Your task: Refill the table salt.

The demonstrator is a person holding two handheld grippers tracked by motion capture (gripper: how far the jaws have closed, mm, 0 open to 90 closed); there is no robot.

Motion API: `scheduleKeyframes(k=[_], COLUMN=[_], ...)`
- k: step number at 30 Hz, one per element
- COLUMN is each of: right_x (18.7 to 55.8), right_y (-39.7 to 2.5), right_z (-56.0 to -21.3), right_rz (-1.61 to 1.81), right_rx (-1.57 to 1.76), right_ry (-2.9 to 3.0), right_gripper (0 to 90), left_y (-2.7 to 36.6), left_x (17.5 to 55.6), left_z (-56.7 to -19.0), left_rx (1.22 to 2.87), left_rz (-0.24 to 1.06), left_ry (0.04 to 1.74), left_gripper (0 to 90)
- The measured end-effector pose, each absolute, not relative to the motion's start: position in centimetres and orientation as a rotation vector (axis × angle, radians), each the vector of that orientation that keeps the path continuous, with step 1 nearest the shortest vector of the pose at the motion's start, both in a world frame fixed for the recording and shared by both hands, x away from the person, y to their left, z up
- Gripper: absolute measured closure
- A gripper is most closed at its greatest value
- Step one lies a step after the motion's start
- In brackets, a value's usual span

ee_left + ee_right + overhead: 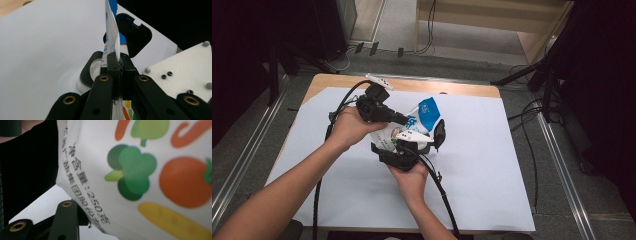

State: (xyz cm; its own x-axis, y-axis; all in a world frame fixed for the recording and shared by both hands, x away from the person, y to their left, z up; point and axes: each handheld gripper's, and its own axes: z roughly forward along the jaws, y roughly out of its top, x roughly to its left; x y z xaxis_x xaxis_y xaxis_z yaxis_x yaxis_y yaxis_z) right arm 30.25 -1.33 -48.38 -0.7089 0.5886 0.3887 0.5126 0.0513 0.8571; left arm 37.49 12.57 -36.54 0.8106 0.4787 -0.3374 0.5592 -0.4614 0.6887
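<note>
A white and blue bag (424,114) printed with vegetables is held up over the white sheet. My left gripper (403,120) is shut on the bag's thin upper edge (111,37), and its jaws pinch that edge together (118,62). From below, my right gripper (412,145) presses on the bag's lower part. In the right gripper view the bag (140,175) is very close, my left jaw rests against its side and the other jaw is hidden behind it. A round white container (85,76) with a black flip lid (135,35) sits beneath the bag.
White paper (492,165) covers the wooden table (452,88). Cables trail from both grippers toward the front edge. The right gripper's white plate (185,70) is close beside my left jaws. Dark stands and floor cables lie beyond the table.
</note>
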Motion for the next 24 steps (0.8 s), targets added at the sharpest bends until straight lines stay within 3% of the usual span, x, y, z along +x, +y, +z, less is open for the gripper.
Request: scheduleKeyframes(k=[3,24], right_x=[30.1,29.43], right_y=[-1.22,-0.56], right_z=[-48.37,-48.22], right_rz=[1.761,1.677], right_rx=[1.151,1.044], right_ry=[2.229,2.249], right_gripper=[62.7,68.2], left_y=[12.82,13.43], left_x=[37.49,37.25], left_z=[-36.64,-36.94], left_rx=[2.136,2.132], left_rz=[-0.126,-0.172], left_ry=[0.766,0.746], left_gripper=[90.0,83.0])
